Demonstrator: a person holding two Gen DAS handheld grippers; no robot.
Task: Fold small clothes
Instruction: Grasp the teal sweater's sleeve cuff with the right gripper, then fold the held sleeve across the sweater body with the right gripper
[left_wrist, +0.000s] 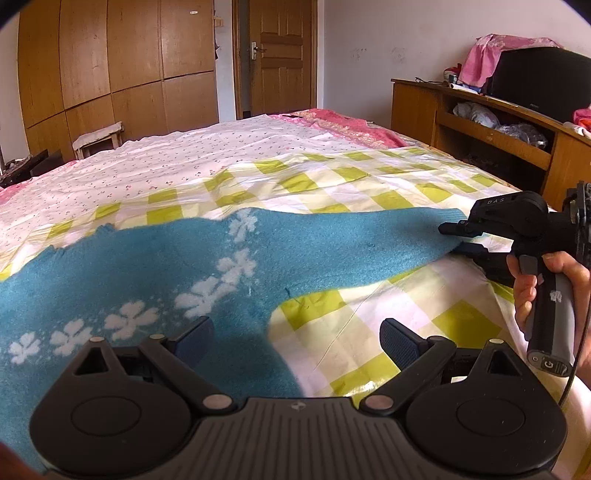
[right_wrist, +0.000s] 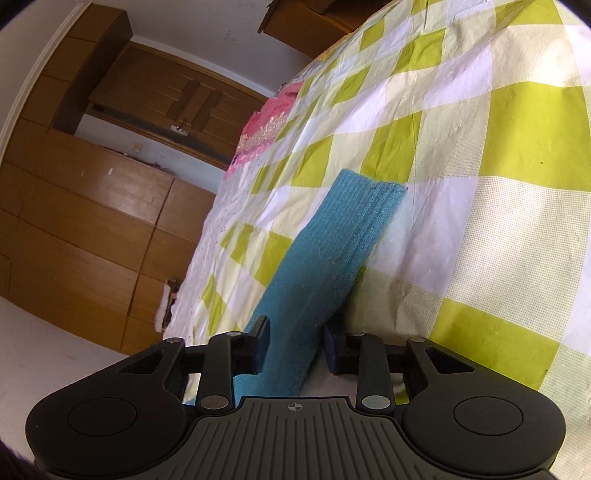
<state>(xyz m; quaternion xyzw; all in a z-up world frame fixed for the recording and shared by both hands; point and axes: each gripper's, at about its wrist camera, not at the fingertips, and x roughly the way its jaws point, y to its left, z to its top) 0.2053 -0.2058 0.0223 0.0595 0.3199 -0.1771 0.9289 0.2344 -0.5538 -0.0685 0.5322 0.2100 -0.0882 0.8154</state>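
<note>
Teal sweater (left_wrist: 155, 273) sprawls across the lower left of the left wrist view on the checked bed (left_wrist: 369, 184). Left gripper (left_wrist: 297, 338) hangs just above it, jaws wide, holding nothing. Far right, the right gripper (left_wrist: 460, 240) has its jaws pinched on the sleeve (right_wrist: 332, 251) near the cuff. I'd lift low and carry the sleeve across flat, no yanking.
</note>
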